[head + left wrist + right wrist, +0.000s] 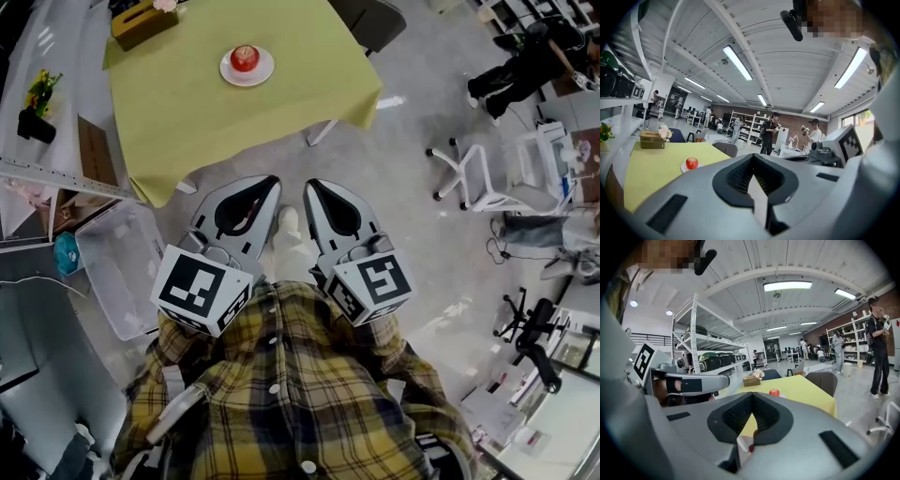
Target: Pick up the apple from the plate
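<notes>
A red apple [245,57] sits on a small white plate [247,74] on the table with the yellow-green cloth [187,103], far ahead of me. Both grippers are held side by side in front of the plaid shirt, short of the table's near edge. The left gripper [271,181] is shut with nothing in it, and so is the right gripper [309,185]. In the left gripper view the apple [692,162] shows small at the left, well beyond the shut jaw tips [752,156]. In the right gripper view the apple [774,392] lies just right of the tips [752,395].
A tissue box [142,21] stands at the table's far corner. A grey chair [377,19] sits behind the table. A shelf with a potted plant [37,105] and a clear plastic bin [117,267] are at the left. A white frame chair [473,178] stands at the right. Several people stand in the background.
</notes>
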Action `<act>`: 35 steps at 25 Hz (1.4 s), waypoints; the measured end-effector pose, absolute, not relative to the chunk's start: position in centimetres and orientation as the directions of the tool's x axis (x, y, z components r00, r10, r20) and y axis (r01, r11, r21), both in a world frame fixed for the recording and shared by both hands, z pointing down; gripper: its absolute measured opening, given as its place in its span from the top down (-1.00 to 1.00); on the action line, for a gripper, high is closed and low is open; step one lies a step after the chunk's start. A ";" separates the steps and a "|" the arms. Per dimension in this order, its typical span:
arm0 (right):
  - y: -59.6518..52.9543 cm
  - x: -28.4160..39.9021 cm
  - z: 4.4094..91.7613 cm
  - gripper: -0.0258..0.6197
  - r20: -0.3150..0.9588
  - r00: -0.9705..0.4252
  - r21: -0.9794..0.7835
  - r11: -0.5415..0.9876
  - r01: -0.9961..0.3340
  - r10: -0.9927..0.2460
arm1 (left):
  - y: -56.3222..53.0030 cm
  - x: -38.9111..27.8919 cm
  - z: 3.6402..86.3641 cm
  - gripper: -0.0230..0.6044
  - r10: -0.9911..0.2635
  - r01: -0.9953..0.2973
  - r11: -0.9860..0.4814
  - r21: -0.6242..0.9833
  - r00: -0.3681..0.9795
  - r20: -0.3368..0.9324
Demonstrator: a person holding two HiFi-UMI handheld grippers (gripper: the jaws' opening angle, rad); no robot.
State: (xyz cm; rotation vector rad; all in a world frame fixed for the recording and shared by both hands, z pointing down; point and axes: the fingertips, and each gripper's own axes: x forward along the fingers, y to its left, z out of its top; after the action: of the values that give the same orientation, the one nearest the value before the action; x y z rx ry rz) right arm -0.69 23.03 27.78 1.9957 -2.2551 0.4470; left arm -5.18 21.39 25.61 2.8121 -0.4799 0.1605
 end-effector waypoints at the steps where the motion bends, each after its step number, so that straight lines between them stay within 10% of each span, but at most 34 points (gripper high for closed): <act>1: 22.3 0.1 27.7 0.93 0.264 -0.150 -0.156 0.112 -0.981 -0.953 | 20.7 -4.4 25.5 0.91 -0.318 -0.349 -0.901 0.258 0.935 0.154; 35: 3.9 11.3 29.3 0.93 0.307 -0.438 -0.175 0.402 -0.899 -0.845 | 3.2 6.5 26.5 0.91 -0.592 -0.619 -0.742 0.256 0.785 0.181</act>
State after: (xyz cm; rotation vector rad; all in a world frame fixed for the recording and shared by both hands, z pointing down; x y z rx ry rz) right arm 11.33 3.90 29.35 1.5605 -2.4844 0.4726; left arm 6.50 3.21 26.49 2.6752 -0.9322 0.1260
